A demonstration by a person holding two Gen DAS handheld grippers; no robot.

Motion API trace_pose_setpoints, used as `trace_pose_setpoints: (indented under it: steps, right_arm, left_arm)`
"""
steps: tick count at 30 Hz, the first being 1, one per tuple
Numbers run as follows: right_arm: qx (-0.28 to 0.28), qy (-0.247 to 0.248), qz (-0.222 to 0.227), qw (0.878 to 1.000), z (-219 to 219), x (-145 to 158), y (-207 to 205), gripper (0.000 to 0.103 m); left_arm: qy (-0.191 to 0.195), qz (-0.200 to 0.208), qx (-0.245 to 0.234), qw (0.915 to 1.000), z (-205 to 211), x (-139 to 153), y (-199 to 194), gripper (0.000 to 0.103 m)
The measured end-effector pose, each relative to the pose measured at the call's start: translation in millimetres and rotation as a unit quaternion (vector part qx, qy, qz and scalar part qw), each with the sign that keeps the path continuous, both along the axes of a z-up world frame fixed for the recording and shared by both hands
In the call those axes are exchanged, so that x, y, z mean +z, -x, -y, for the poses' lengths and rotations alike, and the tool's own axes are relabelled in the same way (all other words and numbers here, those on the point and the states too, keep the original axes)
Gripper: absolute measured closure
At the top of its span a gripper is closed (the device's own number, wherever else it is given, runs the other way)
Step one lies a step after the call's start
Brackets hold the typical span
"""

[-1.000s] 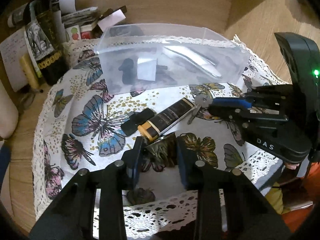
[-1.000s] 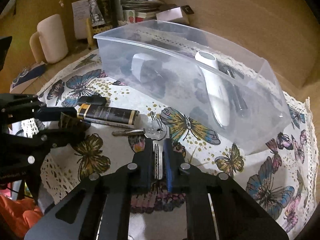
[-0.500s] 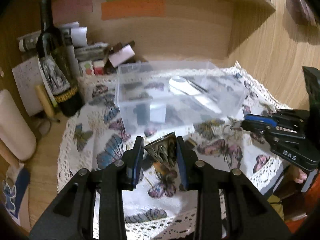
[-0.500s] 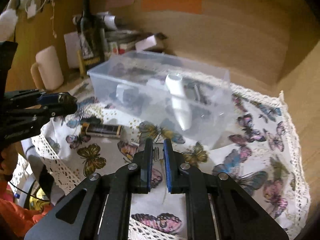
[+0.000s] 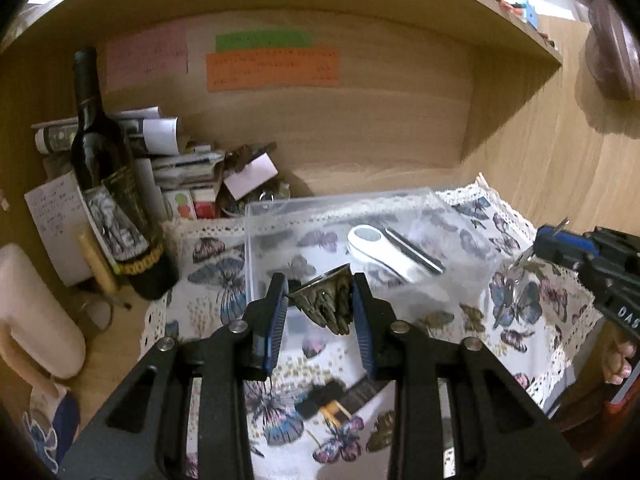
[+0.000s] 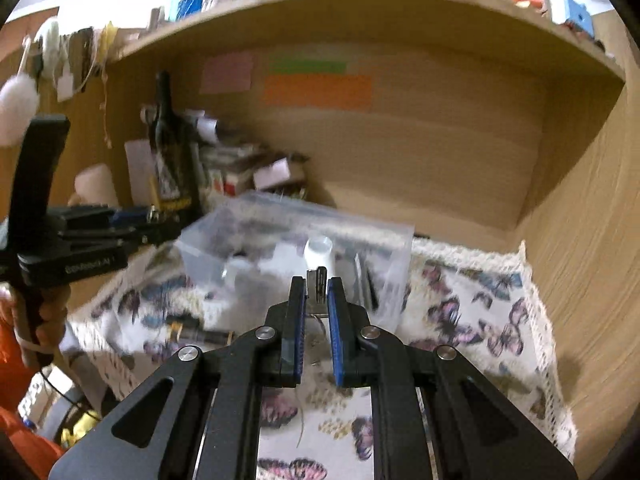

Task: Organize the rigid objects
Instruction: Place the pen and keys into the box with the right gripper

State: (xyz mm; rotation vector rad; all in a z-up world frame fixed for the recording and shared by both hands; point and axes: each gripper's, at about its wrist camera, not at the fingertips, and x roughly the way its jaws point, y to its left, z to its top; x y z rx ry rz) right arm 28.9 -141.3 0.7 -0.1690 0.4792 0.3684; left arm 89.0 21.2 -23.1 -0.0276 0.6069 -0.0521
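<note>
My left gripper (image 5: 320, 300) is shut on a small dark metal bell (image 5: 326, 302), held in the air in front of the clear plastic box (image 5: 360, 240). The box holds a white thermometer-like device (image 5: 380, 248) and a pen. My right gripper (image 6: 317, 300) is shut on a silver key (image 6: 319, 286), lifted above the butterfly tablecloth (image 6: 480, 320), near the box (image 6: 288, 248). The right gripper also shows in the left wrist view (image 5: 560, 244) with keys hanging from it. A black and gold lighter (image 5: 352, 396) and a small black object lie on the cloth below.
A dark wine bottle (image 5: 108, 184) stands at the back left beside stacked papers and boxes (image 5: 192, 172). A cream mug (image 5: 36, 312) sits at the left. Wooden shelf walls close the back and right. Coloured sticky notes (image 5: 272, 66) are on the back wall.
Both grippers have risen well above the cloth, the left carrying the bell, the right carrying the key. The lighter and black object stayed on the cloth.
</note>
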Motion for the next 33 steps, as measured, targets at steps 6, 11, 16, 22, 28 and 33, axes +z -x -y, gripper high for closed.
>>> trace_pose_setpoints:
  steps: [6, 11, 16, 22, 28, 33]
  right_arm:
    - [-0.004, -0.014, 0.034, 0.999, 3, 23, -13, 0.093]
    - [-0.007, -0.014, 0.047, 0.999, 2, 32, -31, 0.093]
    - [-0.008, -0.013, 0.019, 1.0, -1, 16, -55, 0.093]
    - [-0.006, -0.009, -0.045, 0.999, 0, -24, -83, 0.093]
    - [-0.018, -0.002, -0.096, 0.995, 8, -52, -101, 0.093]
    - [-0.03, 0.001, -0.124, 0.992, 14, -60, -104, 0.092]
  left_arm:
    - [0.002, -0.005, -0.01, 0.9999, 0, 6, -24, 0.071]
    - [0.009, -0.021, -0.025, 0.9994, 8, 2, -48, 0.071]
    - [0.004, -0.049, -0.045, 0.9978, 22, -14, -74, 0.071]
    - [-0.004, -0.09, -0.06, 0.9941, 36, -39, -99, 0.071]
    - [-0.015, -0.1, -0.058, 0.9932, 42, -48, -106, 0.071]
    - [-0.01, -0.105, -0.054, 0.9929, 41, -45, -108, 0.065]
